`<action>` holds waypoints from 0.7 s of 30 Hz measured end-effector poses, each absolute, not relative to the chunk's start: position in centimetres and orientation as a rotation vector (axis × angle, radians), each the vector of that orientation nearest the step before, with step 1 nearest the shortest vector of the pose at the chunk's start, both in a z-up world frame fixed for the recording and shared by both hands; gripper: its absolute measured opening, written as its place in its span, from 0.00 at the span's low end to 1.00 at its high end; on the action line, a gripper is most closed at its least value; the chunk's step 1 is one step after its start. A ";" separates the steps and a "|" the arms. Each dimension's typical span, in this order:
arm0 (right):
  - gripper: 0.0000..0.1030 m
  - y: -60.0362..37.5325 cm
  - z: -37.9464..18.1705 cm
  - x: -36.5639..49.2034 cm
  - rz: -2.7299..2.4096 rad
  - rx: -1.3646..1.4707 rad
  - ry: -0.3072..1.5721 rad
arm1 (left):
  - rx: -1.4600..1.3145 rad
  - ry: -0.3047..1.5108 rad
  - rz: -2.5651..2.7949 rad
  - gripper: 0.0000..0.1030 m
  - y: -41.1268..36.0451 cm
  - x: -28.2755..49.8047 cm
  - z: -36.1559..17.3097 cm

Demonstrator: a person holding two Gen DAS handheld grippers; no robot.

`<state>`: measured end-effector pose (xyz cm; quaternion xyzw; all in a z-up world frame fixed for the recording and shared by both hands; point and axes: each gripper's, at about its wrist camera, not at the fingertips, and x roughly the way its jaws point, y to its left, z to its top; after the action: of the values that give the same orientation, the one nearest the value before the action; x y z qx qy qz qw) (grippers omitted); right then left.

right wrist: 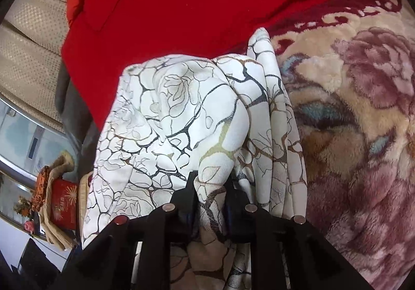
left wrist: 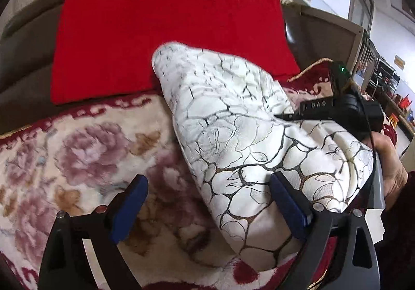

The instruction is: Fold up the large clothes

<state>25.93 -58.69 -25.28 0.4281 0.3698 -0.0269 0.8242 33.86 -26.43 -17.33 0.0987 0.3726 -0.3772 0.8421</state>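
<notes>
Spread under it all, a fuzzy blanket (left wrist: 64, 155) with big pink flowers. Lying flat on its far side, a red cloth (left wrist: 155, 30), neat and square, looks folded already.

In front of that, bunched up in a long heap on the blanket, the white cloth (left wrist: 233, 121). Covered with thin black lines like cracks, and drawn roses. Smooth, a bit shiny, puffed and full of soft bends, not flat yet. Far tip touching the red cloth's near edge. Runs long from that far tip down toward the near right in the left view.

Pinched at its near right end by the right gripper (right wrist: 211, 181). Jaws close together there, with a thick fold of white cloth squeezed between them and more of it hanging down both sides. Held by a hand (left wrist: 391, 168) at the right edge of the left view.

Wide open, the left gripper (left wrist: 207, 183). Holding nothing. Low, just over the blanket, with the white cloth's near left edge reaching into the right half of the gap and touching the right finger. Left finger over bare blanket.

Probably next: shut the left jaws on that edge, then pull the two ends apart to lay the white cloth out flat.
</notes>
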 end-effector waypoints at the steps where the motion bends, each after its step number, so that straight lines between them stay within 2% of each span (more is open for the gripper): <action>1: 0.18 -58.9 -25.1 26.3 -0.056 0.908 0.786 | 0.194 0.819 -0.797 0.93 -26.7 34.2 -18.1; 3: 0.20 -59.1 -25.1 26.3 -0.044 0.912 0.786 | 0.191 0.852 -0.792 0.94 -27.0 34.6 -18.8; 5: 0.25 -59.6 -23.8 25.3 -0.067 0.941 0.779 | 0.235 0.828 -0.771 0.94 -27.3 34.2 -18.5; 8: 0.26 -59.2 -20.4 23.5 -0.092 0.902 0.753 | 0.237 0.827 -0.754 0.94 -27.2 34.1 -18.8; 15: 0.26 -51.3 -12.9 19.4 -0.032 0.605 0.717 | 0.271 0.809 -0.712 0.94 -26.9 33.6 -18.5; 17: 0.26 -50.2 -13.8 18.7 -0.063 0.589 0.765 | 0.278 0.809 -0.706 0.93 -27.3 33.5 -18.2; 21: 0.17 -50.5 -20.7 19.5 -0.132 0.574 0.897 | 0.317 0.781 -0.729 0.93 -27.8 33.3 -18.1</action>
<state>19.52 -50.49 -20.65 0.2734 0.4274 -0.0627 0.8594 33.32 -27.82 -18.10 0.1502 0.3705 -0.3461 0.8488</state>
